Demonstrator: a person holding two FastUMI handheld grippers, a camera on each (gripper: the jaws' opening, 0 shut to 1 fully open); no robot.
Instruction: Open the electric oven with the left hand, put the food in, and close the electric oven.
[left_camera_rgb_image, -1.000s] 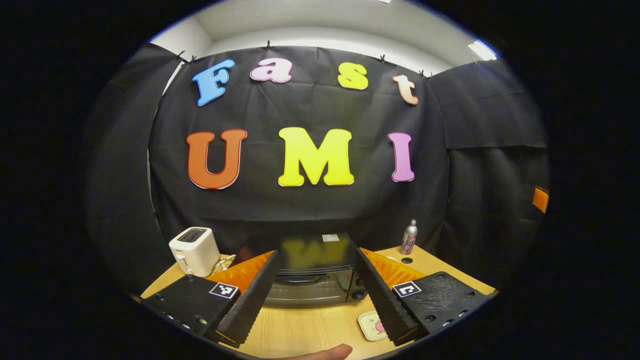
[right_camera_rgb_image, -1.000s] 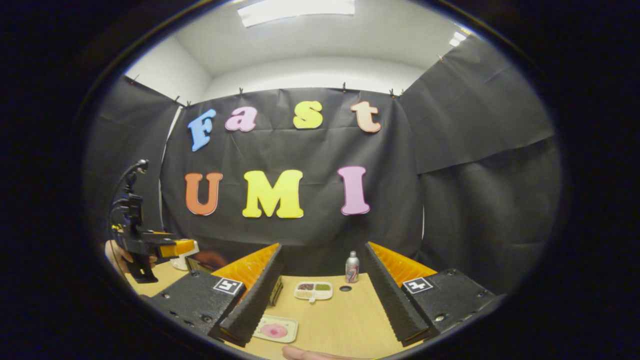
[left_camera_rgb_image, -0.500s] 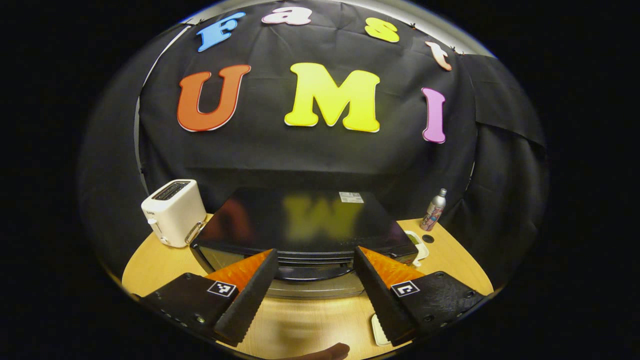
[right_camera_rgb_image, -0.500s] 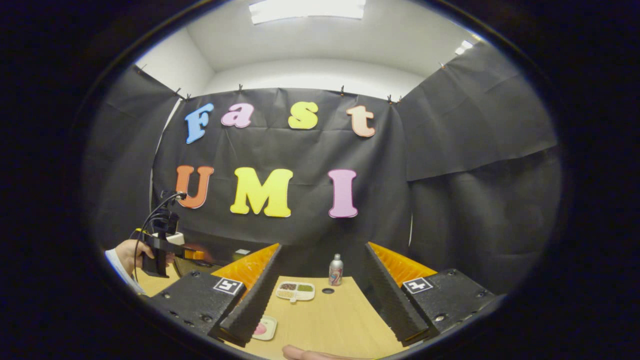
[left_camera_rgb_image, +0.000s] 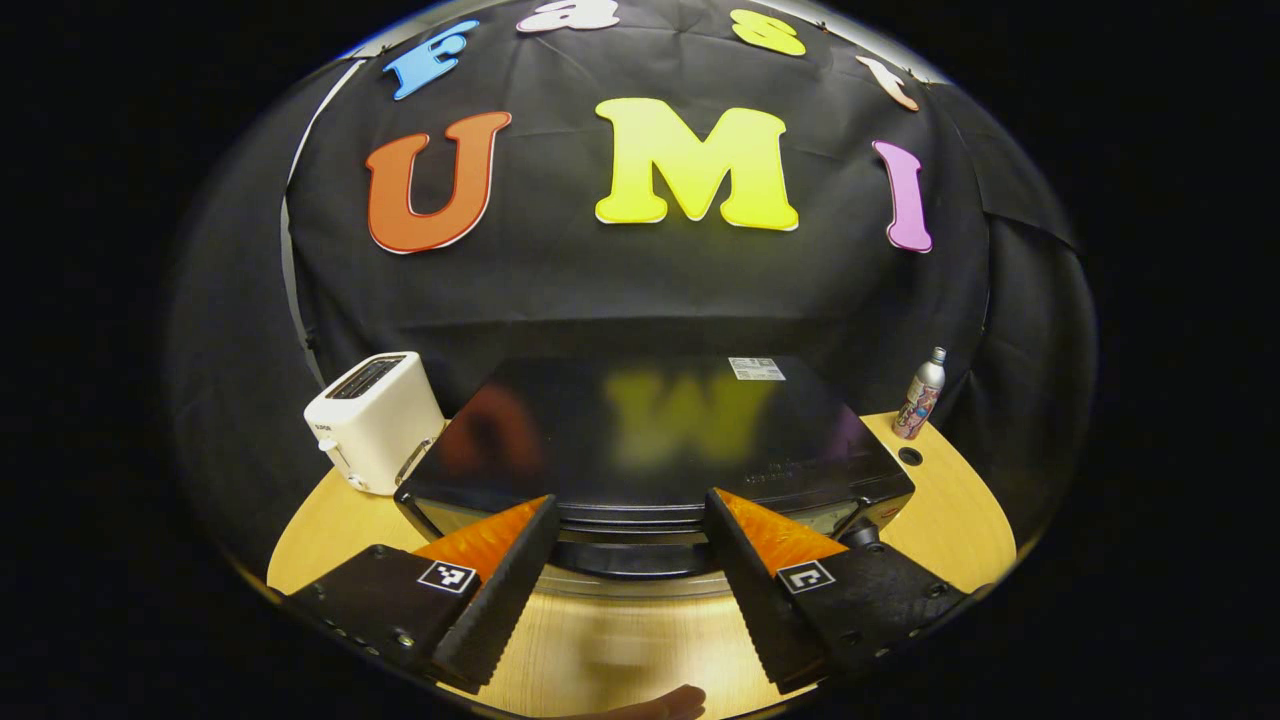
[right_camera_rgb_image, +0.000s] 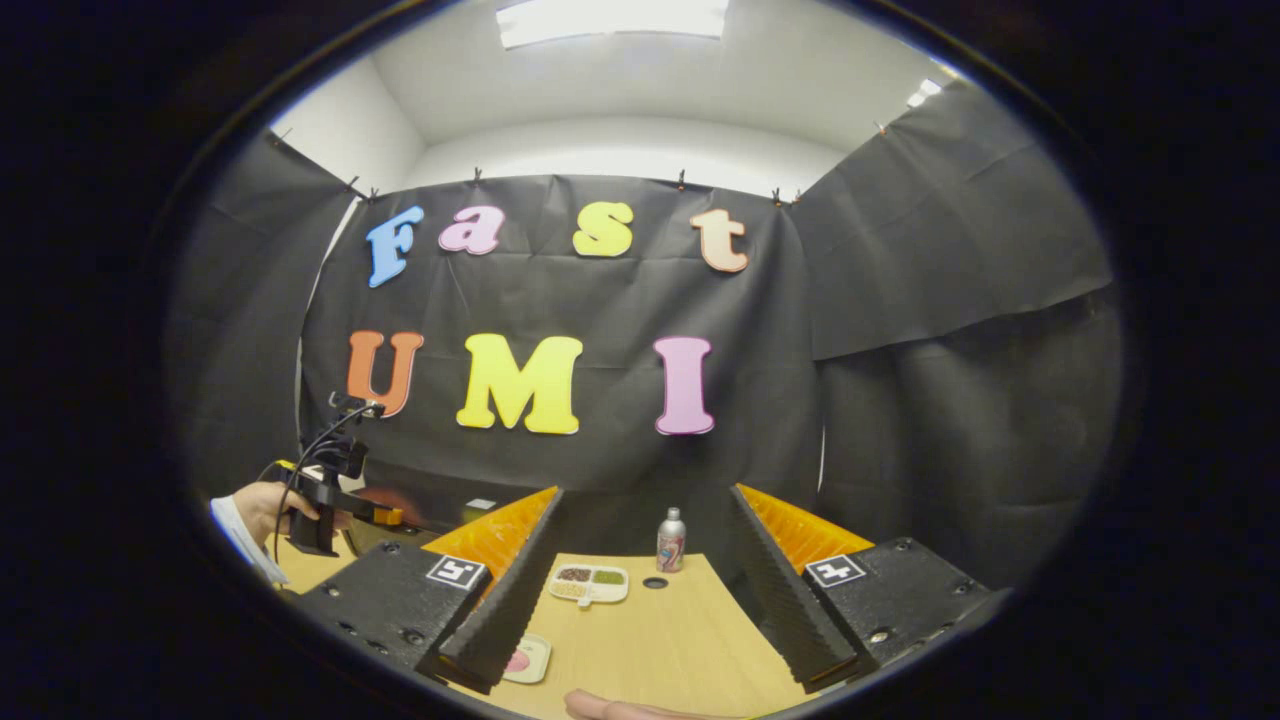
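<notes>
**Electric oven: door shut, handle approach under way**

Electric oven (left_camera_rgb_image: 650, 440): black, glossy-topped, standing on the desk (left_camera_rgb_image: 940, 510) directly ahead of my left gripper (left_camera_rgb_image: 625, 585). Its curved door handle (left_camera_rgb_image: 630, 555) lies between my two fingers (left_camera_rgb_image: 495, 600), which are spread wide and clasp nothing. I cannot tell whether they touch the handle or are just short of it. The door reads as shut.

Right gripper (right_camera_rgb_image: 640, 610): fingers likewise parted, nothing between them, held above bare desk, well apart from the oven.

Food, as far as I can judge: a small tray with a pink item (right_camera_rgb_image: 524, 658) near the desk's front edge, partly hidden behind my right gripper's left finger; a divided dish (right_camera_rgb_image: 589, 583) farther back.

Other items: white toaster (left_camera_rgb_image: 375, 420) to the left of the oven; slim bottle (left_camera_rgb_image: 920, 393) at the back right; a small dark hole in the desk (left_camera_rgb_image: 909, 456) near that bottle.

Progress, my estimate: none of the three steps is done. Remaining: close on the handle and swing the door open, carry the food in, shut the door.
</notes>
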